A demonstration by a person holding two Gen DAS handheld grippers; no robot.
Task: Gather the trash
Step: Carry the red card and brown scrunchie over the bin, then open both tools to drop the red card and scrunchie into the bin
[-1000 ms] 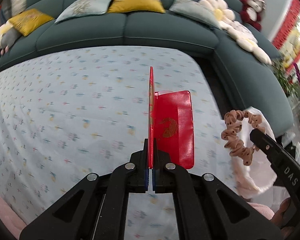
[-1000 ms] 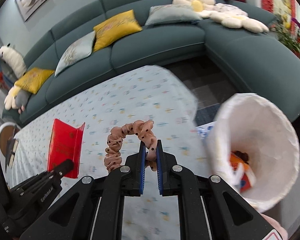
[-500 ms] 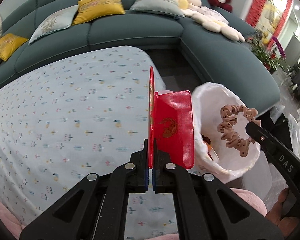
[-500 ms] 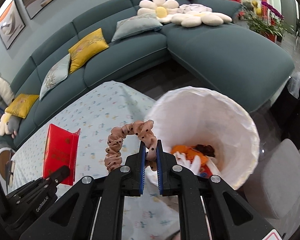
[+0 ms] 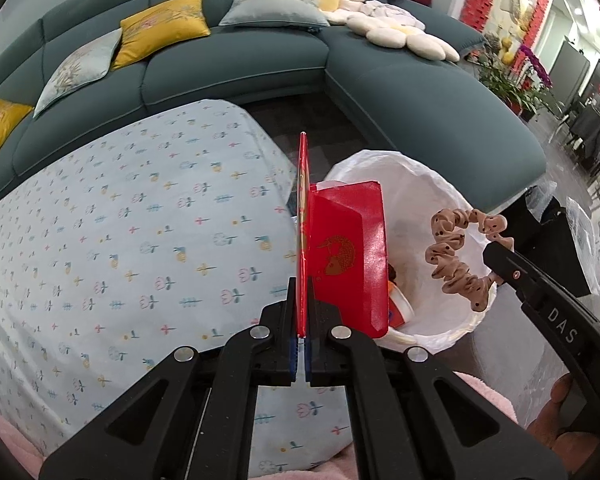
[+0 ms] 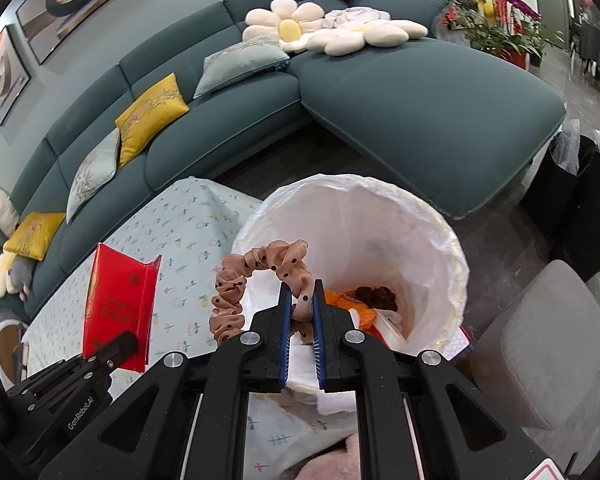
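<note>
Left gripper (image 5: 302, 292) clamps red envelope (image 5: 350, 264); right gripper (image 6: 299, 300) clamps scrunchie (image 6: 256, 276) over bin (image 6: 440, 240)

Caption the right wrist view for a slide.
Right tool shut on a dotted pink scrunchie above the white-lined trash bin; left tool holds a red envelope alongside.

Both tongs point steeply downward side by side, the left tongs (image 5: 302, 300) clamped tight, the right tongs (image 6: 301, 300) nearly closed.

Our grippers (image 5: 302, 300) (image 6: 300, 304) are black, with blue pads (image 6: 285, 332) and silver screws (image 5: 259, 332); one arm reads "DAS", the other "GenRobot.AI".
</note>
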